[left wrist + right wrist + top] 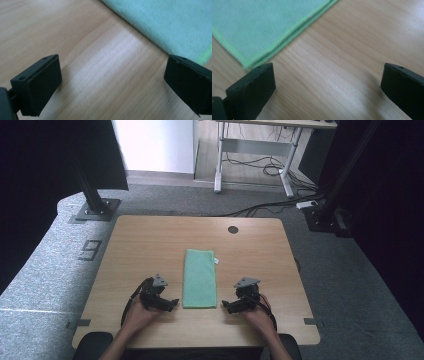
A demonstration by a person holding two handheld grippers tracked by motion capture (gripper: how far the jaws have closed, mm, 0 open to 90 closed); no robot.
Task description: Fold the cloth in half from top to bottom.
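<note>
1. The left tool (pixel 172 303) is held low over the bench (pixel 150 240), its jaws spread wide with nothing but bare wood between them, as the left gripper view shows.
2. The right tool (pixel 226 306) is held the same way on the opposite side, jaws parted wide and empty, a cloth corner lying just beyond one jaw in its own view.
3. Both tools are aimed inward at the near end of the cloth (pixel 200 278), one at each near corner; the mirrored pose is judged to be a setup for a two-handed pick or fold.
4. The cloth is laid flat in the middle of the bench, between the tools and apart from both, its long side running away from the person.
5. The cloth is seen as a soft, napped mint-green rectangle, folded in layers, with a brighter green stitched hem (pixel 287 41) and a small white tag (pixel 216 261) at its far right corner.
6. The jaws are shown as blocky matte black pads.
7. The bench top is pale wood laminate with rounded corners and a dark round port (pixel 233 229) near its far edge.
</note>
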